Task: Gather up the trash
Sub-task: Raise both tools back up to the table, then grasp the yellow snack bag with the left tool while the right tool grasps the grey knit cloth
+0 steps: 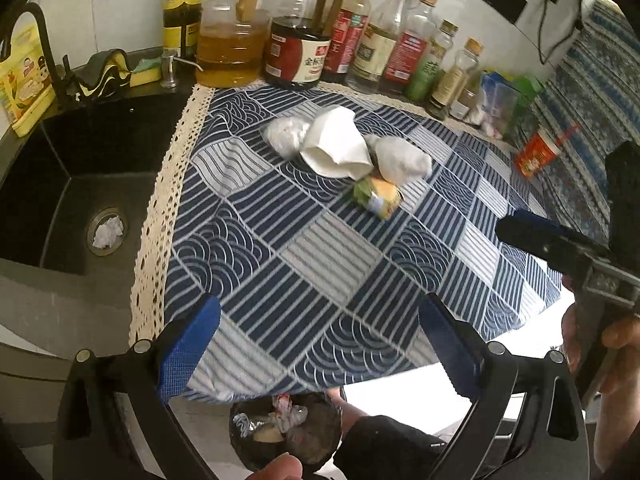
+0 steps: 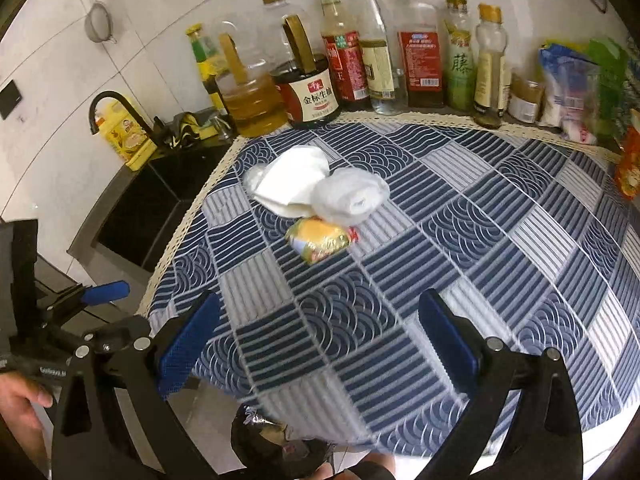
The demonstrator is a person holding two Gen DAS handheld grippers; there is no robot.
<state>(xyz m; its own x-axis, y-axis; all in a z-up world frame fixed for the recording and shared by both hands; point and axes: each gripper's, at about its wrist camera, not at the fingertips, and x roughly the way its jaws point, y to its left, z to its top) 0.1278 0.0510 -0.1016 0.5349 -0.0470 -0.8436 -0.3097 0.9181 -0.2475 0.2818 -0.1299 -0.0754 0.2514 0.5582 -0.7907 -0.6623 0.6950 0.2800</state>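
Both grippers, left gripper (image 1: 320,344) and right gripper (image 2: 320,340): jaws wide apart, holding nothing, above the worktop's near edge. Trash bin (image 1: 286,434): bottom centre, partly hidden, contents indistinct. White paper (image 1: 336,148), two crumpled wads (image 1: 400,158) and yellow wrapper (image 1: 380,196): clustered, touching, mid-cloth on the patterned tablecloth (image 1: 320,260). Tissue (image 1: 107,232): in the sink drain, at left.

Each black claw (image 1: 320,344) (image 2: 320,340) has blue textured pads (image 1: 188,354), silver screws; bare-skinned hand (image 2: 20,404).

We see white wrappers (image 1: 335,147) and a yellow packet (image 1: 380,197) bunched on the surface (image 1: 320,256), our left hand-held gripper (image 1: 320,344) spread wide.
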